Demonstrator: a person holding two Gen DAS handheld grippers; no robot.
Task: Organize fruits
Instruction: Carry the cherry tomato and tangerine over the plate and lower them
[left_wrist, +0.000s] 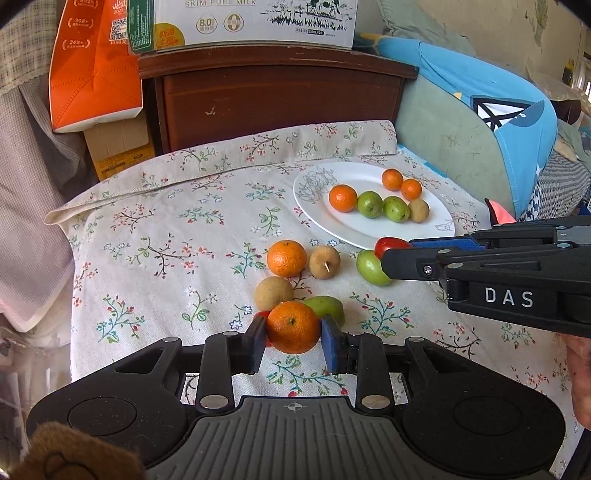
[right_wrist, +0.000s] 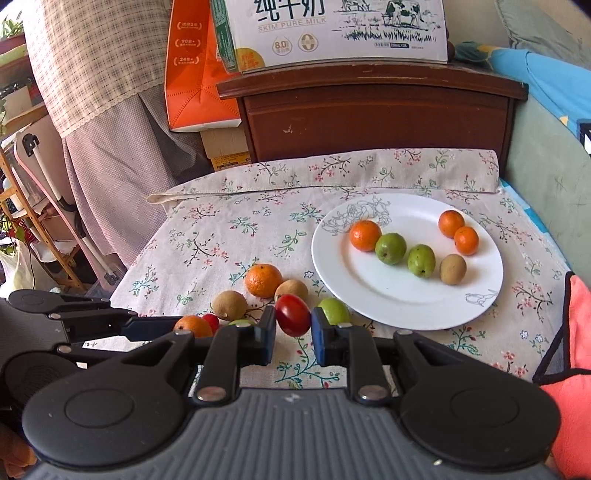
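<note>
Both hand-held grippers are carrying fruit at once, so the step in hand looks like a double delivery to the white plate (right_wrist: 476, 321). The left hand-held gripper (left_wrist: 293, 341) is pinching a mandarin (left_wrist: 293, 326) across its middle, its pads pressing on either side, down among the loose fruit on the near-left side of the plate. The right hand-held gripper (right_wrist: 293, 332) is clamping a small red tomato (right_wrist: 293, 315) between its pads, just short of the plate's near rim.

The plate is sitting on the floral cloth (left_wrist: 166, 236) that is covering the worktop, and it is already holding three mandarins, two green fruits and one brown one, grouped toward its far half. The near half is lying bare, so that is where I would be aiming both drops.

Doing this well, I think, is mostly a matter of gentleness and order. The tomato is soft, and squeezing harder would be risking a split. The right side is nearer the plate, so it should probably be going in first, lowering until the tomato is almost resting before the pads part, since round fruit rolls off a shallow rim. The left one needs to be lifting clear of the green fruit (left_wrist: 328, 308) and brown fruit (left_wrist: 274, 293) touching its mandarin, or it will be nudging them across the cloth.
</note>
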